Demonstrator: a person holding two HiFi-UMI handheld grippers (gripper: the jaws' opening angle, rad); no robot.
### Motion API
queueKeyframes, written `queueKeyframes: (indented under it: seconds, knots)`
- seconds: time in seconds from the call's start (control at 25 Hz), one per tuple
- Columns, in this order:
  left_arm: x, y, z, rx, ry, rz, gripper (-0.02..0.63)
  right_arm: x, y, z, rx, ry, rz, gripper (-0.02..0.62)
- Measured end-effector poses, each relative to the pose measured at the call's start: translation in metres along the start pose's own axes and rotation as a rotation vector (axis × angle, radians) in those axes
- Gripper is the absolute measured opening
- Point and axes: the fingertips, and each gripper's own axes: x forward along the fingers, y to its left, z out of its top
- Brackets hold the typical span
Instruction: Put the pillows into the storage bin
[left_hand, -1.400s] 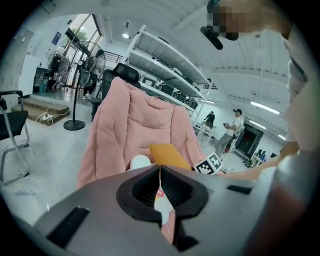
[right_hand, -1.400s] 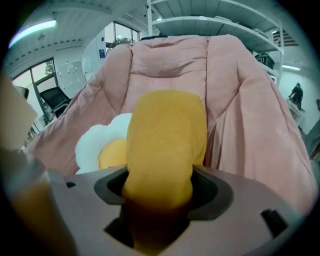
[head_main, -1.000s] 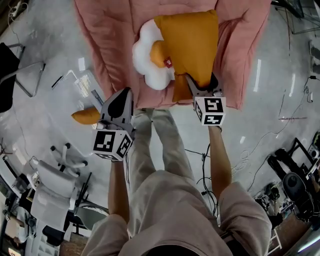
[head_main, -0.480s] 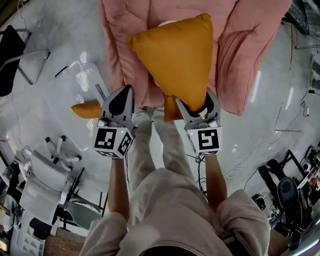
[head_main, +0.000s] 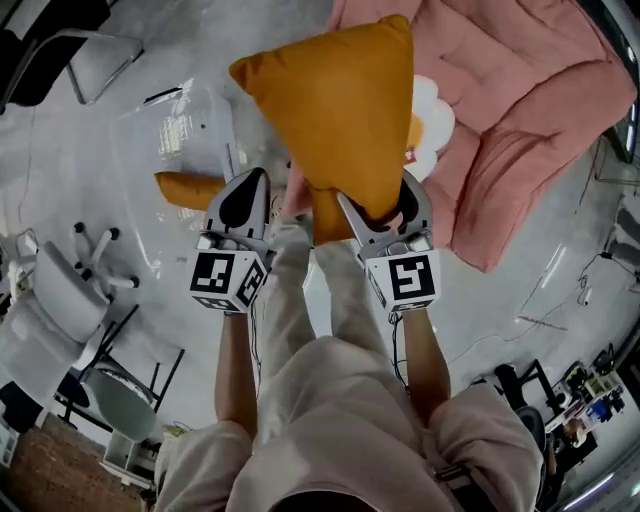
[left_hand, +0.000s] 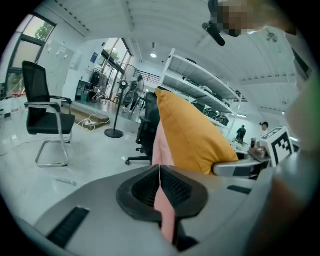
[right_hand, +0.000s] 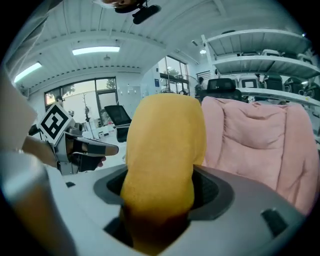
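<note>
Orange pillow pinched by one corner in right gripper, aloft beside pink lounger. Left gripper closed, empty. Likely carrying step; next, swing toward bin, release over opening.

Up top, the head camera sat on the person and looked steeply down past the person's legs to the grey floor. The left gripper and right gripper were close beneath it at mid-frame. The left gripper's camera rode just behind its own jaws and faced out across the room, toward a black office chair well off. The right gripper's camera sat just as tight on its jaws and faced the pink cushioned seat. All three views shared the orange pillow, very near both gripper lenses. Each gripper camera also caught the other gripper at its edge.
</note>
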Motion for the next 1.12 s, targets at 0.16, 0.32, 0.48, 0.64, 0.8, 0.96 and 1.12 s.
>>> queueKeyframes:
  seconds: [0.16,0.32,0.48,0.64,0.8,0.96,1.12]
  knots:
    - [-0.038,0.053,-0.001,-0.057,-0.042,0.115,0.015,0.041,0.057,0.029,-0.060,-0.021,0.133,0.336]
    - [-0.086,0.111,-0.011,-0.128,-0.082,0.244,0.015,0.078,0.127,0.048,-0.118,-0.016,0.278,0.337]
    - [-0.142,0.164,-0.026,-0.178,-0.115,0.344,0.015,0.099,0.206,0.054,-0.167,0.001,0.393,0.339]
    - [-0.196,0.199,-0.046,-0.251,-0.158,0.478,0.015,0.121,0.268,0.051,-0.240,0.034,0.524,0.341]
    - [-0.245,0.231,-0.073,-0.314,-0.175,0.565,0.015,0.154,0.324,0.033,-0.277,0.083,0.591,0.342]
    - [-0.276,0.251,-0.101,-0.370,-0.185,0.620,0.015,0.195,0.371,0.002,-0.326,0.146,0.640,0.345]
    - [-0.292,0.260,-0.121,-0.410,-0.192,0.669,0.015,0.236,0.402,-0.038,-0.378,0.218,0.681,0.348]
